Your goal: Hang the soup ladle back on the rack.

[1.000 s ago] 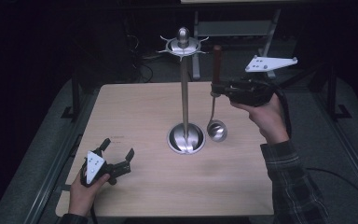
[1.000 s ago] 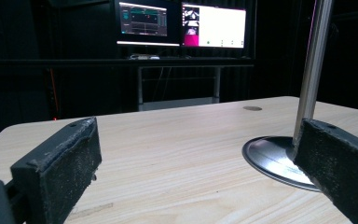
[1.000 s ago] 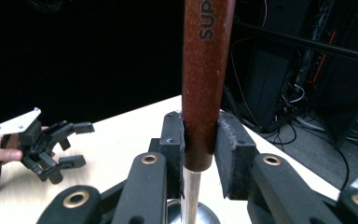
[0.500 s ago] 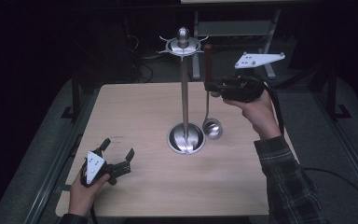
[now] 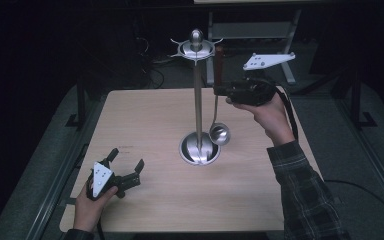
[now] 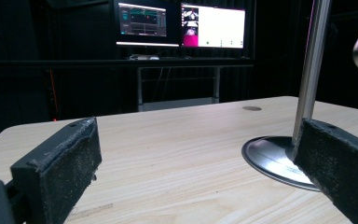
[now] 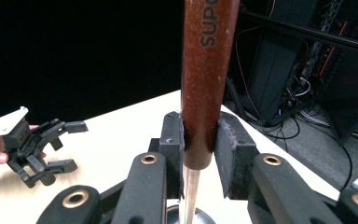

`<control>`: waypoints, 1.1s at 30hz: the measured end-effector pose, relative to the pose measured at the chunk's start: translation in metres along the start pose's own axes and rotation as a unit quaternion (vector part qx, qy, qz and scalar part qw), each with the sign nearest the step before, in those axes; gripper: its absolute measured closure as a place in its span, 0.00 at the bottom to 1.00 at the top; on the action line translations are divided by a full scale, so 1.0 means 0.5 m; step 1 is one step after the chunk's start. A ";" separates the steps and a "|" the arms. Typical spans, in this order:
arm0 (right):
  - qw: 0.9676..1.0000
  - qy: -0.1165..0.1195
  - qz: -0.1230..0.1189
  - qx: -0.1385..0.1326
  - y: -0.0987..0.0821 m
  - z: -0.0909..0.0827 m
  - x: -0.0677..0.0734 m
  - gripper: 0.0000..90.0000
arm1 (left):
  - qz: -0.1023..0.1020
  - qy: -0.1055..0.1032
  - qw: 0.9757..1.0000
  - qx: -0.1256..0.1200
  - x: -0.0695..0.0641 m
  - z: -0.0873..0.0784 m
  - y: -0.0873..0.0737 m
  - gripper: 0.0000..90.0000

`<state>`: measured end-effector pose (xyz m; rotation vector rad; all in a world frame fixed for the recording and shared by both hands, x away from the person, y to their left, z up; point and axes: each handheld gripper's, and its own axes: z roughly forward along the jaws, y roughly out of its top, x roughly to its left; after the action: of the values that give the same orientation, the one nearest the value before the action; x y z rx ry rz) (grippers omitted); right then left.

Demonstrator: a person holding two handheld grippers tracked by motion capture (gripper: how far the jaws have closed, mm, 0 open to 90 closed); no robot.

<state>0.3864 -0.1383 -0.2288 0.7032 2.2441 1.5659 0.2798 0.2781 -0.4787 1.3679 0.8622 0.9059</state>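
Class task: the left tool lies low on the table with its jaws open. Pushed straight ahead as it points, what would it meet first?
Probably the stand's round base, lying ahead of the left tool, slightly to one side; depth is uncertain.

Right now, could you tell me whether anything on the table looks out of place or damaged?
Nothing stands out. The stand is upright on the table, the ladle hangs straight from the right gripper, and the left gripper rests open near the edge.
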 end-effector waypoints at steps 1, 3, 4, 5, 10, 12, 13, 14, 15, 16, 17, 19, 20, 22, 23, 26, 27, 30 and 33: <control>1.000 0.000 0.000 0.000 0.000 0.000 0.000 0.81 | 0.000 0.000 1.000 -0.001 0.000 0.000 0.000 0.00; 1.000 0.000 0.000 0.002 0.000 0.003 0.001 0.81 | -0.001 0.000 1.000 -0.001 0.000 0.000 0.000 0.00; 1.000 0.002 0.003 0.002 -0.002 0.005 0.001 0.81 | 0.000 0.000 1.000 -0.001 0.000 0.001 0.000 0.00; 1.000 0.002 0.003 0.002 -0.002 0.006 0.001 0.80 | 0.000 0.000 1.000 0.000 0.000 0.001 0.000 0.00; 1.000 0.010 0.009 -0.001 -0.004 0.001 -0.001 0.75 | 0.001 0.001 1.000 0.006 -0.001 0.003 0.000 0.00; 1.000 0.011 0.010 -0.001 -0.006 -0.004 -0.002 0.73 | 0.000 0.001 1.000 0.007 -0.001 0.003 0.001 0.00; 1.000 0.012 0.010 0.000 -0.009 -0.007 -0.003 0.73 | -0.002 0.002 1.000 0.009 -0.001 0.002 0.001 0.00; 1.000 0.011 0.011 0.000 -0.012 -0.010 -0.003 0.72 | -0.002 0.002 1.000 0.009 0.000 0.003 0.001 0.00; 1.000 0.011 0.011 0.000 -0.012 -0.010 -0.003 0.72 | -0.003 0.003 1.000 0.009 0.000 0.003 0.001 0.00; 1.000 0.010 0.012 0.001 -0.022 -0.015 -0.004 0.70 | -0.002 0.002 1.000 0.009 -0.001 0.003 0.001 0.00; 1.000 0.008 0.014 0.001 -0.028 -0.018 -0.005 0.69 | -0.002 0.002 1.000 0.008 -0.001 0.003 0.001 0.00; 1.000 0.008 0.015 -0.001 -0.035 -0.020 -0.005 0.69 | -0.003 0.002 1.000 0.008 0.000 0.003 0.001 0.00; 1.000 0.004 0.016 0.000 -0.050 -0.025 -0.005 0.66 | -0.005 0.003 1.000 0.004 0.001 0.003 0.000 0.00; 1.000 0.000 0.018 0.001 -0.067 -0.029 -0.005 0.65 | -0.006 0.003 1.000 0.001 0.001 0.003 0.000 0.00; 1.000 0.000 0.018 0.001 -0.067 -0.029 -0.005 0.65 | -0.006 0.003 1.000 0.001 0.001 0.003 0.000 0.00; 1.000 -0.005 0.026 0.004 -0.099 -0.036 -0.007 0.63 | -0.005 0.001 1.000 0.001 0.000 0.003 0.000 0.00; 1.000 -0.005 0.026 0.004 -0.099 -0.036 -0.007 0.63 | -0.005 0.001 1.000 0.001 0.000 0.003 0.000 0.00; 0.999 -0.008 0.033 0.010 -0.126 -0.045 -0.008 0.61 | -0.006 0.002 1.000 0.003 0.001 0.002 0.000 0.00; 0.999 -0.014 0.036 0.014 -0.146 -0.052 -0.007 0.60 | 0.004 0.001 1.000 0.009 0.003 0.000 0.000 0.00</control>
<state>0.3604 -0.1812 -0.2883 0.8165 2.2487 1.5506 0.2804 0.2793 -0.4784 1.3872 0.8692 0.9083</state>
